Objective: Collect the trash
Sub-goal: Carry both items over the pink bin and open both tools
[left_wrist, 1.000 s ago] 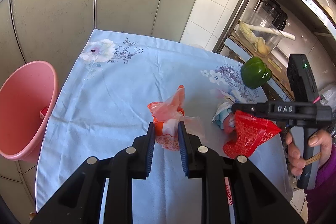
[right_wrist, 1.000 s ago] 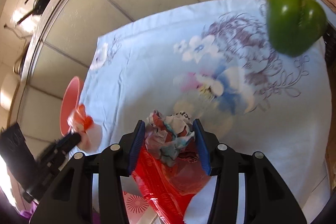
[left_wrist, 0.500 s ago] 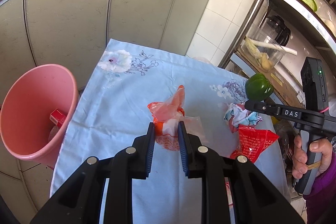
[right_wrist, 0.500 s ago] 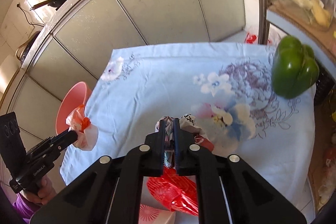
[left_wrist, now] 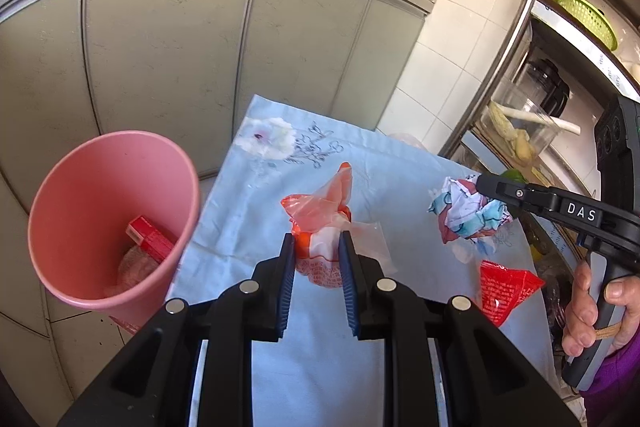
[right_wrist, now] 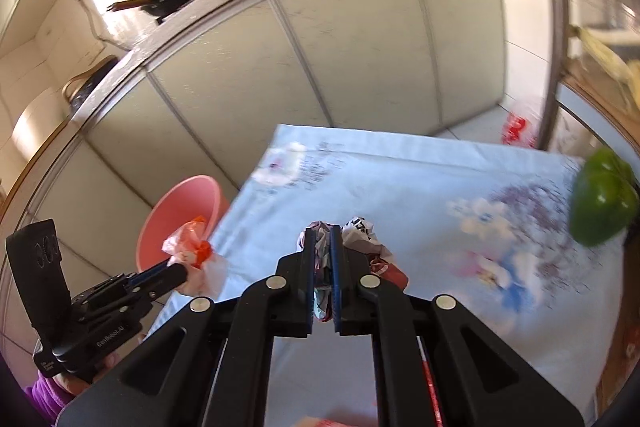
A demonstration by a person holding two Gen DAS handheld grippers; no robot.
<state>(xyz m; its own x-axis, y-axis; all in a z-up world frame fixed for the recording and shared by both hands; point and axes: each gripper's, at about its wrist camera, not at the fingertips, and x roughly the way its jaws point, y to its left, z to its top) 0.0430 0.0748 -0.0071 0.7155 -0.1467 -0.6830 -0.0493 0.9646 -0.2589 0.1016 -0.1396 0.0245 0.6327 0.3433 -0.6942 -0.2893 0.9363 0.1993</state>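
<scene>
orange bag in left claw, beside table edge, near pink bin.

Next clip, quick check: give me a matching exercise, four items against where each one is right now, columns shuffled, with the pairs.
Items:
1. orange bag
2. crumpled paper
3. red box
4. red wrapper

Places:
A. inside the pink bin
B. lying on the tablecloth
C. held in the left gripper
D. held in the right gripper

Pairs: 1-C, 2-D, 3-A, 4-B
</scene>
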